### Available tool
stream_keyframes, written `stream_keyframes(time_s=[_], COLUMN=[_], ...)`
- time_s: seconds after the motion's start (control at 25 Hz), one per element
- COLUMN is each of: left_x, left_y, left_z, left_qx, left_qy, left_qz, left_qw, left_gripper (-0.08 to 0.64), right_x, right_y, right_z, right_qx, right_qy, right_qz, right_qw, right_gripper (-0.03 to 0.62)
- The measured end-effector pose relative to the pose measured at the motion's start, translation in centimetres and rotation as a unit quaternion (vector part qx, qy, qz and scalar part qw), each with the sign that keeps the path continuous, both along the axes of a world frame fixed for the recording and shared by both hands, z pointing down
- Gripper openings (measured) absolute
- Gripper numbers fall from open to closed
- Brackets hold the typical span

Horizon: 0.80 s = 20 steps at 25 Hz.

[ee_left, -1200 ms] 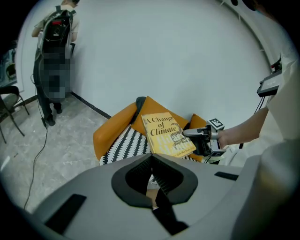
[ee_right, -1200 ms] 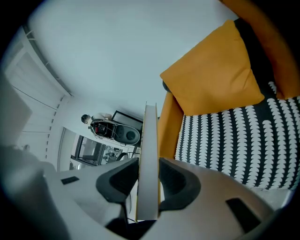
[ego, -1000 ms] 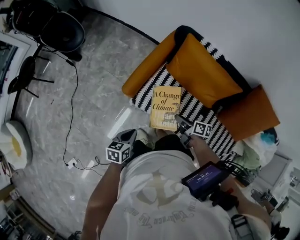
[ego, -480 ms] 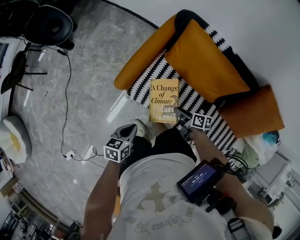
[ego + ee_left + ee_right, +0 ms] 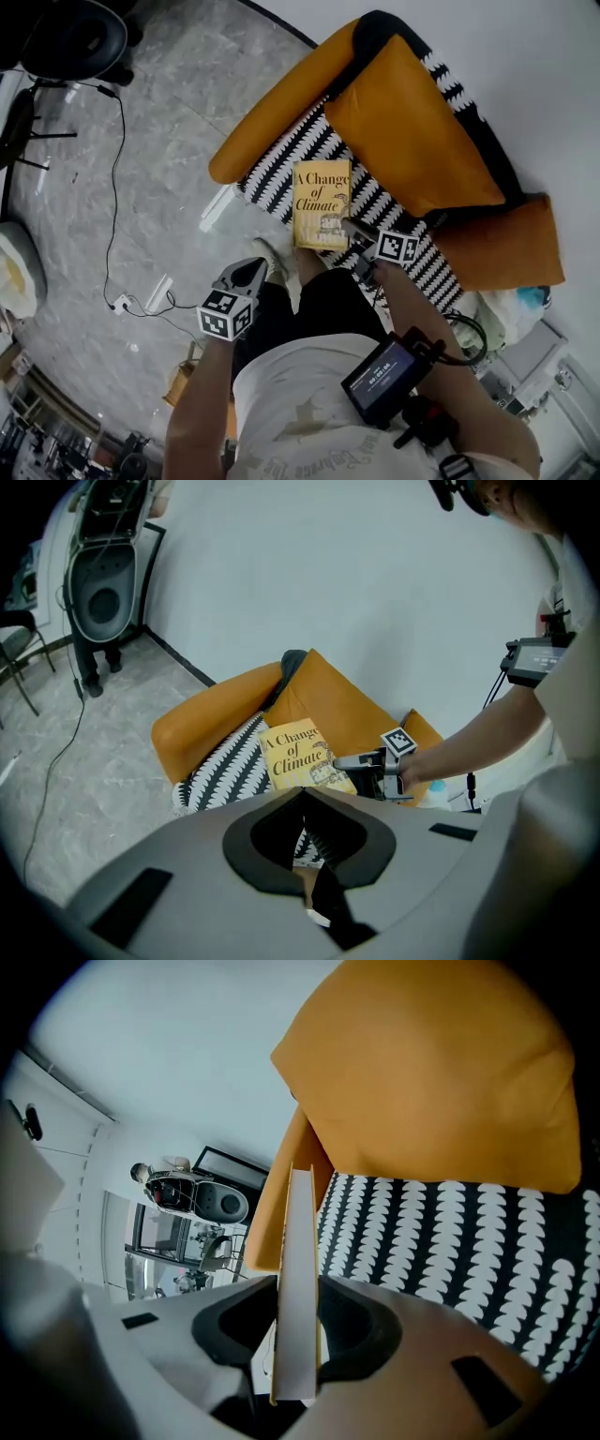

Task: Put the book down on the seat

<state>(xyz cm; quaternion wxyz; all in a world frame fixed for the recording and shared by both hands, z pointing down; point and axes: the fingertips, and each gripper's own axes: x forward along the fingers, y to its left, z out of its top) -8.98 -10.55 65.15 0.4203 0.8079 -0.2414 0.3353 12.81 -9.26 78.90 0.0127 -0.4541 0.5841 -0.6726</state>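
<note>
Yellow on its cover, the book [image 5: 322, 204] is clamped at its near edge by my right gripper [image 5: 354, 228]. In the right gripper view the jaws press on either side of the pale page block, which shows edge-on. The book lies over the front part of the black-and-white patterned seat [image 5: 281, 155], cover up. I cannot tell whether it touches the seat. An orange back cushion [image 5: 412, 122] rises behind the seat, and an orange armrest [image 5: 272, 108] runs along one side of it. My left gripper [image 5: 246, 277] hangs out past the seat's front edge, above the grey floor [image 5: 141, 187] and well apart from the book. Its jaws are closed tip to tip with nothing between them.
</note>
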Motion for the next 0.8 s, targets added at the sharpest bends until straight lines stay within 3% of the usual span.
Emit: stream_keyframes(time_s=[0.52,0.8], left_x=[0.3,0.7], left_y=[2.9,6.4], left_z=[-0.3,-1.5], left_qx=[-0.034,-0.045], left_qy=[0.006,0.006], left_qz=[-0.021,-0.024], left_qw=[0.9992,0.9987], left_gripper=[0.012,0.012], right_x=[-0.4,0.1], right_y=[0.0,0.0], right_z=[2.0,2.0], right_qx=[-0.012,0.009], right_qy=[0.021,0.028], right_qz=[-0.036,-0.03], right_qw=[0.999,0.999], right_gripper=[0.146,0.146])
